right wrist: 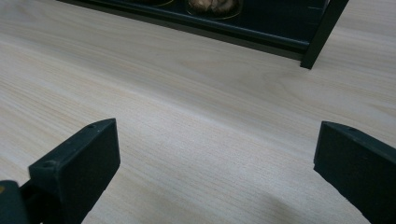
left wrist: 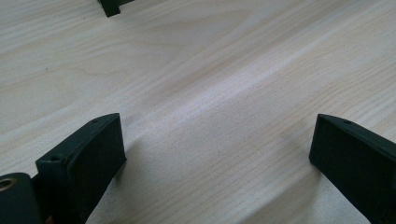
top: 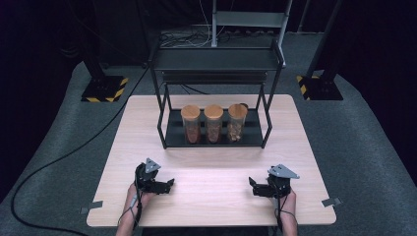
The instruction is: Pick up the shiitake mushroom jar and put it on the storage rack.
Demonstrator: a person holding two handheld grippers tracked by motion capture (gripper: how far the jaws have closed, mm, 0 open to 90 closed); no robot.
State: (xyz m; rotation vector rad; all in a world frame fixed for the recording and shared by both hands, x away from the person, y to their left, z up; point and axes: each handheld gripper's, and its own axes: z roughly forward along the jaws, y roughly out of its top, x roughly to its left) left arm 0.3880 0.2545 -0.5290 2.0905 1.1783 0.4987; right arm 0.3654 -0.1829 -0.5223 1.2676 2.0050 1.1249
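On the near half of the wooden table (top: 211,147), we are holding the left gripper (top: 168,185) and the right gripper (top: 252,187) low over bare wood, well apart and pointing toward each other, each with its jaws standing wide and nothing between them. Beyond them we are observing three cork-lidded jars (top: 213,123) standing upright, side by side, on the lower shelf of the black rack (top: 216,140).

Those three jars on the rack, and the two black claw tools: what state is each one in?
Left jar: upright, lidded, filled.
Middle jar: upright, lidded, filled.
Right jar: upright, lidded, filled.
Left gripper: open, holding nothing, over the table.
Right gripper: open, holding nothing.
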